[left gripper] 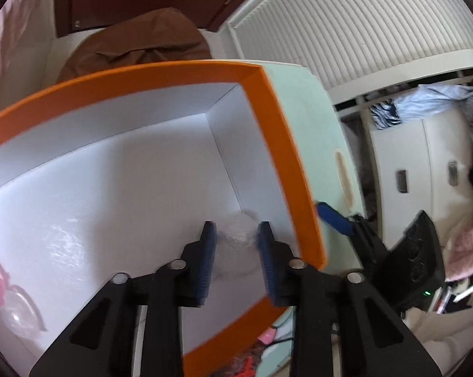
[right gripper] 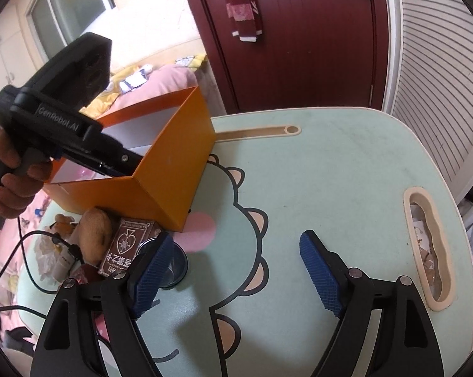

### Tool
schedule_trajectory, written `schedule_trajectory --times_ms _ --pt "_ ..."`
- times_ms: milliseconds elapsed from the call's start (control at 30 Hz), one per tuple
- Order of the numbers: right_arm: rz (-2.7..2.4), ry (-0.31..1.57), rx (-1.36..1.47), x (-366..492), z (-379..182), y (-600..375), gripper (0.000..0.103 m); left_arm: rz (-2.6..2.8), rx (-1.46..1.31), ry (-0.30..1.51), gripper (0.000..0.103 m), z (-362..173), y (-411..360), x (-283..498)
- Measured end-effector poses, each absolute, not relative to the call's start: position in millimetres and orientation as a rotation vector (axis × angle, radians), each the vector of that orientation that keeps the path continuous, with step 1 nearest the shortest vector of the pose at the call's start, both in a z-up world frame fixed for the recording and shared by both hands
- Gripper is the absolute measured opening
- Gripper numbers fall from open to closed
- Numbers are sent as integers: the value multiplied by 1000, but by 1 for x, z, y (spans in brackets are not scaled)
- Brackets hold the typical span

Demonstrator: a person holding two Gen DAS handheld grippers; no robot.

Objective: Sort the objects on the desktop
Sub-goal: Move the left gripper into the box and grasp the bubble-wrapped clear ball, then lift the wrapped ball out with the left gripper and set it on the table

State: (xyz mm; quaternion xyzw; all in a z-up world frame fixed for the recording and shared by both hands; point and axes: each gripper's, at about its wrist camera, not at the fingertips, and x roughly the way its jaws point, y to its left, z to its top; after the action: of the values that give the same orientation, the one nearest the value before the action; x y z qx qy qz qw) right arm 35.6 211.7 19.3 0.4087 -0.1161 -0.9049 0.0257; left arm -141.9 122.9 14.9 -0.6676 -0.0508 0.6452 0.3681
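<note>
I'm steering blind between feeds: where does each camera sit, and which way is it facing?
Left wrist: rides the left claw, facing down into the orange box; its fingers flank a clear crumpled wrapper.
Right wrist: rides the right claw, facing down over the green table; its fingers stand apart over the bare top, and a hand shows.
Shared: box, table, and each view shows the other claw.

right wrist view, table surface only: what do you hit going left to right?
small plush toy → brown potato-shaped plush → silver card box with a spade → right gripper, open over the bare mint table → cream-rimmed handle slot at the table's right edge.
</note>
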Motion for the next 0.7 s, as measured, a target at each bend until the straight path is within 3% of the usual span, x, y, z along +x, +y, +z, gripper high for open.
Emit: schedule_trajectory --times_ms 500,700 --pt "-2805 -343 1274 37 21 211 83 1977 -1411 -415 28 114 13 -116" --pt "-2804 -317 1285 36 22 210 83 2058 -1403 -448 28 105 -20 -74"
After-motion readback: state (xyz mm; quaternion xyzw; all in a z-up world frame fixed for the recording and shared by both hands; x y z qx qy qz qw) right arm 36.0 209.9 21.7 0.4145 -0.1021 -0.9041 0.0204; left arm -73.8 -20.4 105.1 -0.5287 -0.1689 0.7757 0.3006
